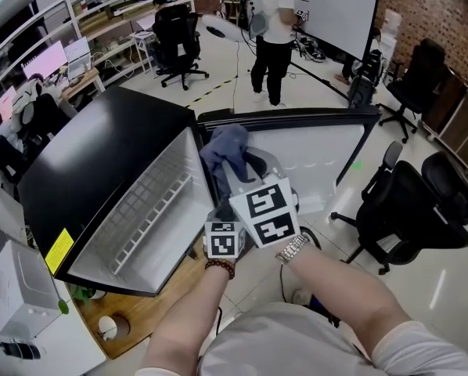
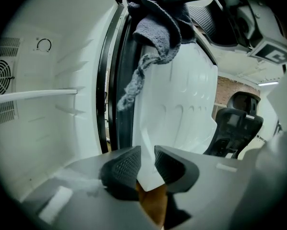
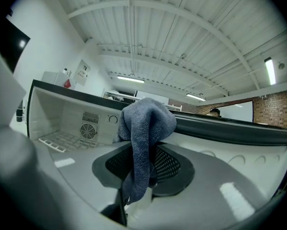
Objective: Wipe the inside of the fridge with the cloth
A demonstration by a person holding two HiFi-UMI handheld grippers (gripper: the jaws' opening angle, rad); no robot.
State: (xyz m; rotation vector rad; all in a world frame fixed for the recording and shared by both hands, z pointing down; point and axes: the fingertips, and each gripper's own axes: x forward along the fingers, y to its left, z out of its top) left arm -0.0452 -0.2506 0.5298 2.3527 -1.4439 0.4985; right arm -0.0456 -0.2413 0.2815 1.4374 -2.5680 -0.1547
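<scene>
The right gripper (image 3: 141, 163) was clamped on the grey cloth (image 3: 146, 123), just by the front edge of the fridge (image 1: 101, 155). The fridge's white inside lay wide open beside it. The left gripper (image 2: 147, 164) had its jaws a little apart, with the white corner of the fridge door (image 2: 182, 95) in the gap.

Blue-grey terry cloth (image 3: 144, 123); fridge (image 1: 101, 151) black outside, white inside, with white wire shelf (image 1: 152, 210) and yellow label (image 1: 59, 250); marker cubes (image 1: 267, 215) in black-and-white squares.
</scene>
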